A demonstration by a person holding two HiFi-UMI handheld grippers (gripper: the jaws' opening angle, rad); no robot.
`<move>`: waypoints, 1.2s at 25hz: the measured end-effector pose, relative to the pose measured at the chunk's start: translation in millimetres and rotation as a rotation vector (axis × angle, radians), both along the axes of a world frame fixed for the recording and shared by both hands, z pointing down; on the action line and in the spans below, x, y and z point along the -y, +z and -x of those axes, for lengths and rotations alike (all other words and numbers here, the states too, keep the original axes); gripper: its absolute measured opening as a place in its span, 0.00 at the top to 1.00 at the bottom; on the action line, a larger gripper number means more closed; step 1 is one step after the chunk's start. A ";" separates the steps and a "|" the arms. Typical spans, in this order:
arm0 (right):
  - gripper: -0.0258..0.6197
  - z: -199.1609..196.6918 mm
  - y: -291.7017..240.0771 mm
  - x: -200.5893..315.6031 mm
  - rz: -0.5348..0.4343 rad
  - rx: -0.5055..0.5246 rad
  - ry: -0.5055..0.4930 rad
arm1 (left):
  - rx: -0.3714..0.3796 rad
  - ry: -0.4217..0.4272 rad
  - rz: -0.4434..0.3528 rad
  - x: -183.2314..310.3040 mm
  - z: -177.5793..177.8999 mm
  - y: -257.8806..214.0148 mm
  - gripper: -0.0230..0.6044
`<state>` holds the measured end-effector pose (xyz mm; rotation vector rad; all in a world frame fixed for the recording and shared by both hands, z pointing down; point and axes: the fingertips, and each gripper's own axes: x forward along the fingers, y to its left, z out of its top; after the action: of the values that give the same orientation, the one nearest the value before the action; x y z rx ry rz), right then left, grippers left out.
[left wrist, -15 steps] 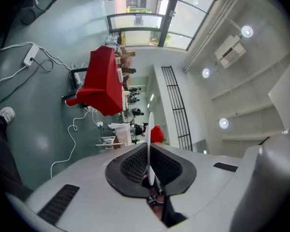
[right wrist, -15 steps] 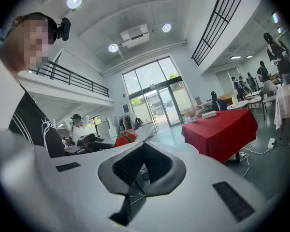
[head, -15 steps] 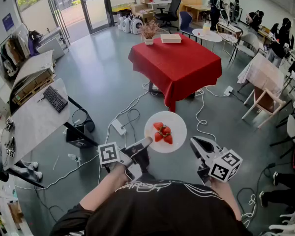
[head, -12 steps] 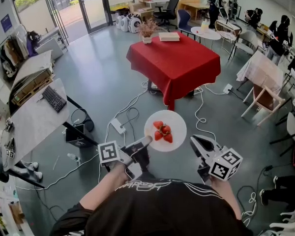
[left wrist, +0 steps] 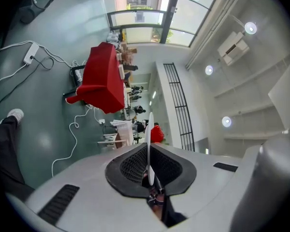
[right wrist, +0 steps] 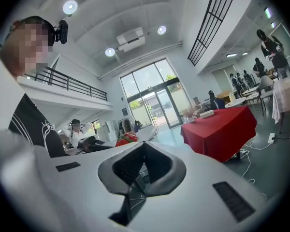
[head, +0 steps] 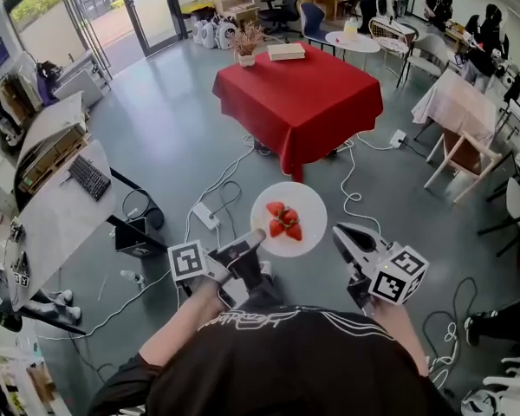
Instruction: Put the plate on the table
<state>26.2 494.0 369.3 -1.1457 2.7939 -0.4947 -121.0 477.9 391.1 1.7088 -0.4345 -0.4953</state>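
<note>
A white plate (head: 308, 203) with strawberries (head: 283, 219) hangs level over the grey floor, in front of the person's chest. My left gripper (head: 255, 233) is shut on the plate's near-left rim. In the left gripper view the plate (left wrist: 149, 127) shows edge-on between the pads, strawberries (left wrist: 157, 133) beyond. My right gripper (head: 339, 231) hovers to the plate's right, apart from it, shut with nothing in it; its view shows the closed jaws (right wrist: 144, 147). The red-clothed table (head: 303, 102) stands some way ahead, also seen as the red table (right wrist: 222, 127) in the right gripper view.
On the red table's far edge sit a potted plant (head: 245, 42) and a white box (head: 286, 51). Cables and a power strip (head: 206, 218) trail over the floor between me and the table. A desk with a keyboard (head: 90, 177) lies left, chairs (head: 462, 168) right.
The person has moved a little forward and the view has shifted; the plate stays held by the left gripper, and the right gripper keeps its place beside it.
</note>
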 end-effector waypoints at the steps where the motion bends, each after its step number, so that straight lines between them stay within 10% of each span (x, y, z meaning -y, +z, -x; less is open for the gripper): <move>1: 0.95 -1.5 0.7 0.9 0.004 0.004 0.002 | 0.001 0.000 0.006 0.7 -1.0 1.5 0.93; 17: 0.95 -10.0 26.7 75.5 0.033 0.066 0.007 | -0.004 -0.026 0.036 72.1 -1.3 30.2 0.93; 30: 0.95 -29.5 31.9 249.1 0.100 0.090 0.025 | -0.017 -0.008 0.094 248.4 -22.0 28.8 0.93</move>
<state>55.7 244.9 401.2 -1.1448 2.7029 -0.6730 -99.1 229.5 419.9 1.6125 -0.4458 -0.4870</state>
